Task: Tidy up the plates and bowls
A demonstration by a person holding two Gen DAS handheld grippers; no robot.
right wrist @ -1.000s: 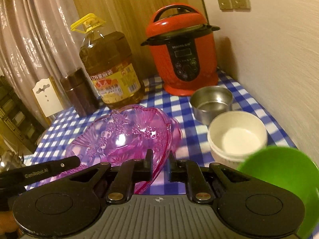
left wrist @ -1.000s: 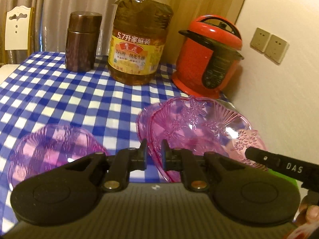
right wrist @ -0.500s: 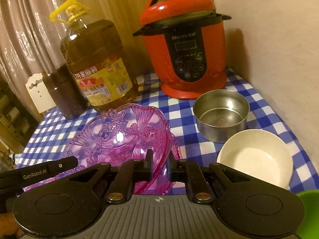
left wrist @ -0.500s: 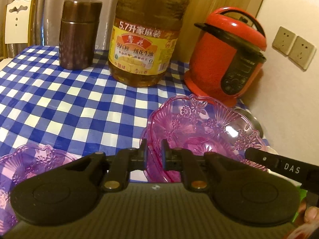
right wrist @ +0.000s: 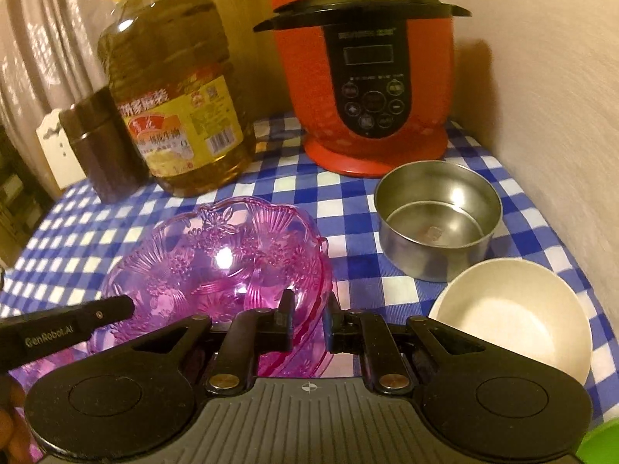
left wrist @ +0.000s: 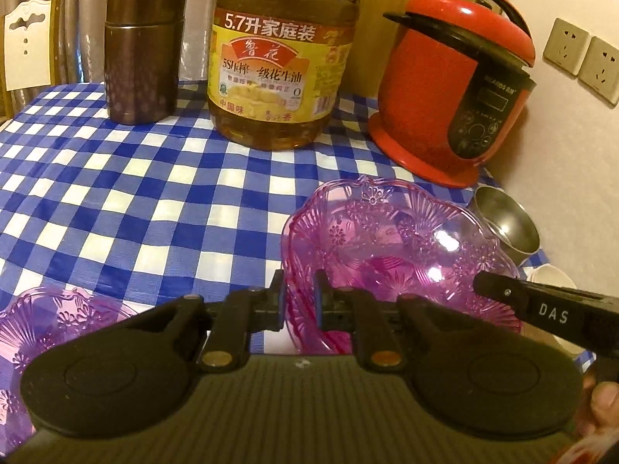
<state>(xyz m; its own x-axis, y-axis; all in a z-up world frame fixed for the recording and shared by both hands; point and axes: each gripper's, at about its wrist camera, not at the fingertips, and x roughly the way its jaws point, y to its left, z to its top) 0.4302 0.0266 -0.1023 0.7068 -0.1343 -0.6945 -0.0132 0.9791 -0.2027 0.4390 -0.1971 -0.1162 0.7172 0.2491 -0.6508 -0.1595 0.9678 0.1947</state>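
A stack of pink clear plastic bowls is held between both grippers above the blue checked tablecloth. My left gripper is shut on the stack's left rim. My right gripper is shut on the same stack's right rim. Another pink bowl lies on the cloth at the lower left of the left wrist view. A steel bowl and a white bowl stand to the right of the stack.
A large oil bottle, a brown canister and a red pressure cooker stand along the back. The wall runs close on the right. A green bowl's edge shows at the lower right.
Both grippers have carried the pink stack forward, toward the bottle and cooker. The lone pink bowl has slid toward the lower left of the left view; the green bowl is almost out of view.
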